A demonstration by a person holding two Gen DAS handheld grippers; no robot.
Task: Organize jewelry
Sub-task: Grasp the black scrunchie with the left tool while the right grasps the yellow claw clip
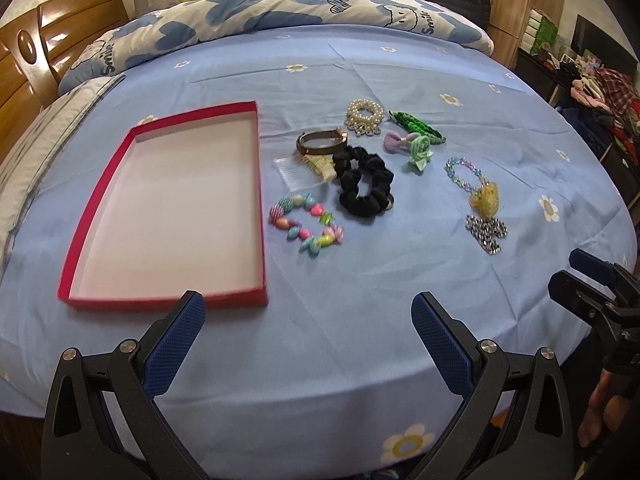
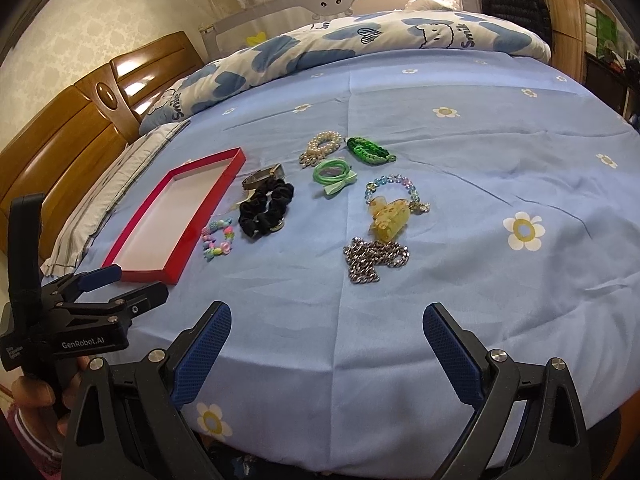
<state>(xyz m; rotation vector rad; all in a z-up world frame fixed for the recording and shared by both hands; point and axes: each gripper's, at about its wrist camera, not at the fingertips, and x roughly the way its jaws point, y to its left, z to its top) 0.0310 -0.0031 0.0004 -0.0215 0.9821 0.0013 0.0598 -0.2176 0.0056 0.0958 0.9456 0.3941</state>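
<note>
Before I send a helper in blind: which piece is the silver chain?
Start at the red shallow box on the blue bedsheet. Look right, past the black scrunchie, to the cluster's near edge. The silver metal chain lies heaped below the yellow clip, the only all-metal links.

"GenRobot.AI" is printed on the left claw (image 2: 116,284) body; "Smile" on the quilt (image 2: 360,44).

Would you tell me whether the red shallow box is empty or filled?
Empty: the red shallow box shows only its bare pale floor; all accessories lie beside it.
</note>
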